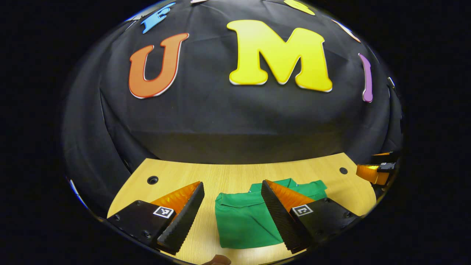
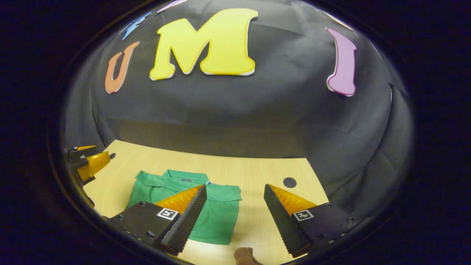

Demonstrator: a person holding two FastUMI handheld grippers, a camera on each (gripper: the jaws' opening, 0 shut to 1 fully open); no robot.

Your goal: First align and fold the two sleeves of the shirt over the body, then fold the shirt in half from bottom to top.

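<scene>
The shirt (image 1: pixel 244 221) lay on the table (image 1: pixel 176 176), a compact green block with the collar toward the wall, sleeves tucked over the body and the hem seemingly brought up to the top. By my reckoning both folds were done, so the step in hand was the tidy-up and retreat.

The left gripper (image 1: pixel 232 217) hung above the near edge of the shirt, its jaws spread wide and holding nothing. One finger sat over bare wood, the other over the cloth, though I could not say whether that one touched the fabric. The right gripper (image 2: pixel 235 219) was likewise spread and empty, one finger (image 2: pixel 184 217) over the shirt's near right corner, the other over the table.

In the left gripper view the right gripper peeked in at the far right edge; in the right gripper view the left one (image 2: pixel 88 162) showed at the far left, well apart from the shirt.

To finish this well, I'd have wanted both grippers lifted straight up, jaws kept open so no tooth snagged the top layer and dragged the fold askew. A small brown thing (image 2: pixel 245 254) sat at the near table edge; I couldn't make it out.
</scene>
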